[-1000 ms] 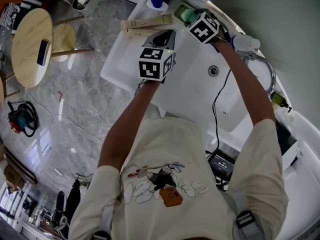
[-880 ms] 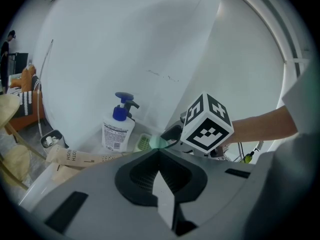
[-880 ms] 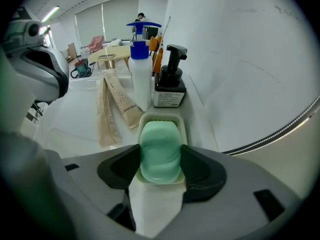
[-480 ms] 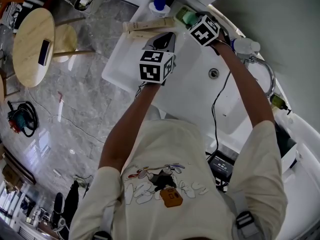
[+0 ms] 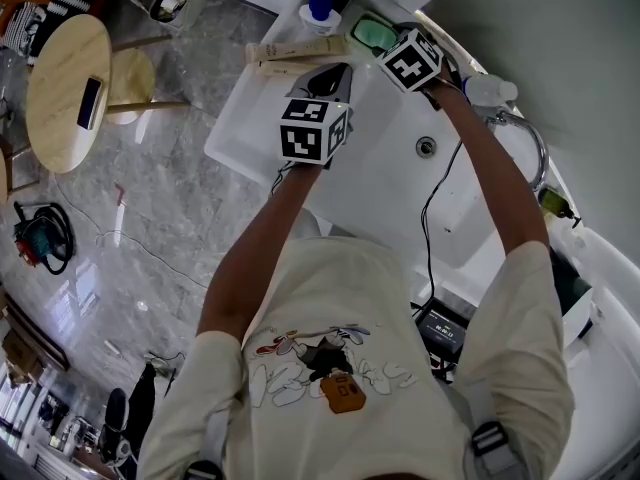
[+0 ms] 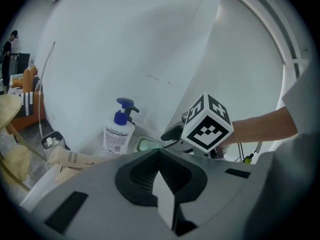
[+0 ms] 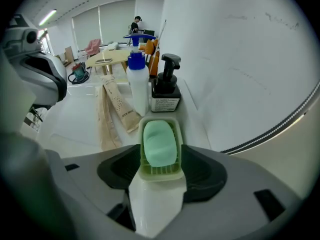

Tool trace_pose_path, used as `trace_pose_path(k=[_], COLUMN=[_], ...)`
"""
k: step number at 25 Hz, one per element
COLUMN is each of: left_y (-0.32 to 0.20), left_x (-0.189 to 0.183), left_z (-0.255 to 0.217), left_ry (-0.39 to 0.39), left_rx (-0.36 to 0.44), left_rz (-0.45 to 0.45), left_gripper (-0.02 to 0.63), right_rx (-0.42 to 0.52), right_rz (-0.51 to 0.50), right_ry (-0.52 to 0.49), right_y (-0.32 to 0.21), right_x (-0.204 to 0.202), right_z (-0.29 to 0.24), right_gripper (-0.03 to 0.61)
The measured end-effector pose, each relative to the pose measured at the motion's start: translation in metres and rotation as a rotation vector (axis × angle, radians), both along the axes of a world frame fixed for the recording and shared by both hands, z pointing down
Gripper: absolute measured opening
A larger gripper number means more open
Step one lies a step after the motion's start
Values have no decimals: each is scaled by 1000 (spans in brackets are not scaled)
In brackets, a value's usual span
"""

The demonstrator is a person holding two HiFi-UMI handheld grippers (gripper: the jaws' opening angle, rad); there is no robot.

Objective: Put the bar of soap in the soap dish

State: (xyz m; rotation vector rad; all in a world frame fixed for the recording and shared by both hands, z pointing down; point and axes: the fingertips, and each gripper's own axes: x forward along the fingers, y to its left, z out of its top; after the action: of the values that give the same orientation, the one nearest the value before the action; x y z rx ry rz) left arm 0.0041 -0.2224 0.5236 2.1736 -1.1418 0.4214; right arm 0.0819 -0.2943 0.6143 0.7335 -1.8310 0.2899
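Right gripper (image 7: 161,153): jaws apart, straddling the near end of the soap dish (image 7: 159,172). We can't tell if they touch it, but nothing is clamped. The green bar of soap (image 7: 160,143) lies flat inside the dish, so we judge the placing done; open jaws fit a release.

Just behind the dish stand a dark pump bottle (image 7: 165,93) and a white bottle with a blue pump (image 7: 136,81). Tubes (image 7: 118,106) lie to the dish's left.

Left gripper (image 6: 159,153): jaws together, holding nothing, over the white counter (image 5: 250,138) apart from the dish. We read it as idle, kept clear of the one-handed job.
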Motion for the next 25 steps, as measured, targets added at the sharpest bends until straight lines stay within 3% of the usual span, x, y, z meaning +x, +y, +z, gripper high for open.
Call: trace_pose_path(k=[25], left_y=[33], left_x=[-11], left_z=[-37], left_ry=[-10], left_rx=[48], left_rz=[8], left_gripper=[8], right_rx=[56], right_rz=[66], right_ry=[-267], right_y=[54], right_x=[-23], right_z=[-72], right_gripper=[247])
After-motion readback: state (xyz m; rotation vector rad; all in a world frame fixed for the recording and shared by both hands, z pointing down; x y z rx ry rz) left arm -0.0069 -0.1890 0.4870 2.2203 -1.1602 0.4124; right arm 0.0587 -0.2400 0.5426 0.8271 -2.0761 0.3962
